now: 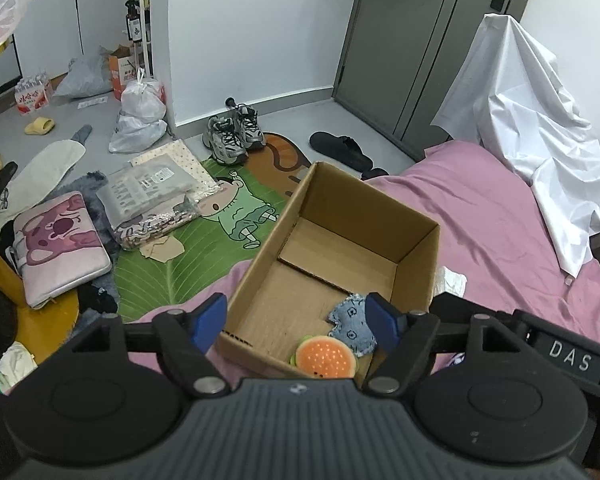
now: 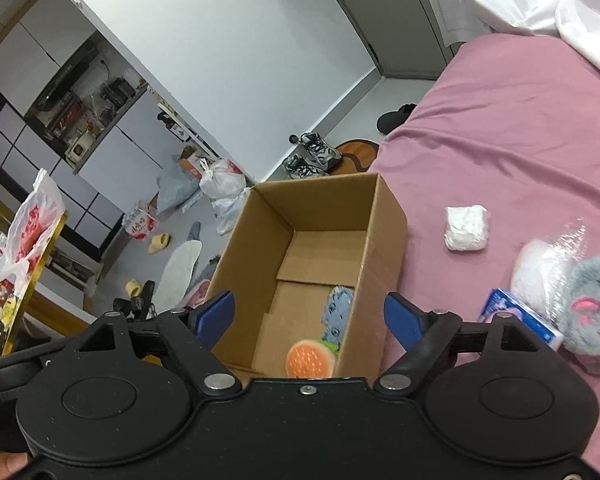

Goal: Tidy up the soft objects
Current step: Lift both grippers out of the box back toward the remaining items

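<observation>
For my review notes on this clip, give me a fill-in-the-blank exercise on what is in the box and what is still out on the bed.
1. The cardboard box stands on a bedsheet coloured ____.
2. Beside the burger toy in the box lies a plush coloured ____.
3. The grey furry toy lies ____ the box.
4. Both grippers hold ____.

Missing words: pink; blue; outside; nothing

One cardboard box (image 2: 384,216) holding two soft toys: one burger plush (image 2: 310,358), one blue fabric piece (image 2: 337,312). On the pink bedsheet (image 2: 500,120): one white packet (image 2: 466,227), one grey furry toy (image 2: 592,312), one blue carton (image 2: 518,314). One pair of sneakers (image 1: 232,134).
</observation>
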